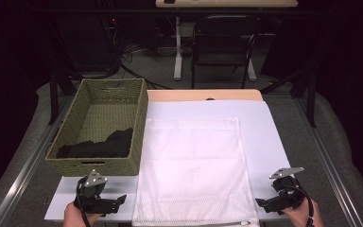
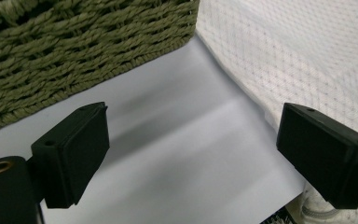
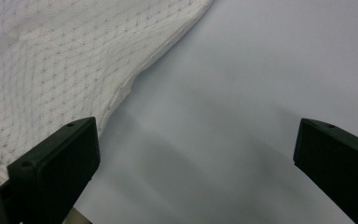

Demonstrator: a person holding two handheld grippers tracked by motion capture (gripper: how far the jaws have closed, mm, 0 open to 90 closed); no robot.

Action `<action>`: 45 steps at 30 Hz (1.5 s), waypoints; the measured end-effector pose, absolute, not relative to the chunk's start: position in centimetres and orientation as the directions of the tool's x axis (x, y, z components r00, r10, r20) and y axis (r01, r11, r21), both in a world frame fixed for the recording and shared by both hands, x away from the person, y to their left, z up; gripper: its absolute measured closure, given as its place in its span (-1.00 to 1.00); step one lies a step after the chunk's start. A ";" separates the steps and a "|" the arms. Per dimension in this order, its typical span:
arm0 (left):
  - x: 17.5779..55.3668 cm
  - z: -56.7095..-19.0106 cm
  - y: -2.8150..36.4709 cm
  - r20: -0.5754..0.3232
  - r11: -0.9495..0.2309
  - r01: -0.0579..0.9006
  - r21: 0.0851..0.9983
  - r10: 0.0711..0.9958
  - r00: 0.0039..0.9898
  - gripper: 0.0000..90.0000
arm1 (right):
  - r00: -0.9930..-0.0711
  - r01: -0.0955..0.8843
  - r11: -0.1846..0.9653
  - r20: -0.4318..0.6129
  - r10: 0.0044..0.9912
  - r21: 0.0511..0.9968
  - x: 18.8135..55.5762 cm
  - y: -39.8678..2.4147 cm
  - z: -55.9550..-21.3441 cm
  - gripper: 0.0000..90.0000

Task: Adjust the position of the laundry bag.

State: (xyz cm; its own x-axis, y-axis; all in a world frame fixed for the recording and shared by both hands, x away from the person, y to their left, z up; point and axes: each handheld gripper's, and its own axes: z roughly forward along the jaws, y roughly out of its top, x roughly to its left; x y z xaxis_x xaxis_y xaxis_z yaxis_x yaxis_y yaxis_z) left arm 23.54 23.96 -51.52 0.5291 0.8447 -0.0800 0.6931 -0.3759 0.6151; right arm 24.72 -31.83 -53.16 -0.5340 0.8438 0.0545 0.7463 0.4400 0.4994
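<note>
A white mesh bag (image 1: 191, 170) lies flat on the white table cover (image 1: 260, 127), its zipper edge at the near side. Left of it stands a green woven basket (image 1: 139, 118) with a black garment (image 1: 101, 144) inside. My left gripper (image 1: 121, 200) rests at the near left, just in front of the basket, jaws open and empty, pointing toward the bag's left edge (image 2: 279, 70). At the near right my right gripper (image 1: 260, 204) is open and empty too, beside the bag's right edge (image 3: 65, 79). The basket wall (image 2: 74, 51) fills the upper left of the left gripper view.
Bare wooden table top (image 1: 203, 94) shows beyond the cover. A black folding chair (image 1: 224, 47) and a white desk leg (image 1: 178, 47) stand on the floor behind the table. Metal rails (image 1: 331, 161) run along both sides.
</note>
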 end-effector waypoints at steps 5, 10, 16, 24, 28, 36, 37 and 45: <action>23.7 -51.6 23.6 -0.095 -0.375 0.697 0.611 0.840 0.535 -0.78 | -0.540 0.744 0.444 0.059 0.839 0.499 24.7 -31.7 -53.1 -1.00; 23.7 -51.7 23.5 -0.102 -0.376 0.698 0.609 0.836 0.539 -0.78 | -0.545 0.741 0.449 0.057 0.837 0.499 24.8 -31.5 -53.1 -1.00; 23.9 -51.8 23.0 -0.113 -0.378 0.701 0.604 0.831 0.545 -0.78 | -0.553 0.735 0.452 0.061 0.831 0.506 25.2 -31.1 -52.9 -1.00; 24.3 -52.1 22.4 -0.125 -0.395 0.703 0.591 0.816 0.564 -0.73 | -0.566 0.725 0.458 0.067 0.822 0.515 26.0 -30.4 -52.9 -1.00; 24.4 -52.2 22.0 -0.131 -0.406 0.703 0.584 0.808 0.575 -0.68 | -0.570 0.722 0.453 0.078 0.818 0.522 26.8 -30.2 -52.7 -0.97; 24.8 -52.6 20.5 -0.130 -0.447 0.698 0.560 0.784 0.607 -0.59 | -0.574 0.721 0.454 0.084 0.815 0.524 28.4 -29.5 -52.9 -0.71; 24.9 -52.6 20.4 -0.128 -0.454 0.693 0.560 0.779 0.614 -0.57 | -0.574 0.719 0.455 0.080 0.815 0.526 28.6 -29.5 -52.9 -0.70; 25.2 -52.9 19.8 -0.140 -0.470 0.692 0.547 0.764 0.629 -0.39 | -0.576 0.719 0.450 0.091 0.812 0.529 29.6 -28.9 -53.0 -0.52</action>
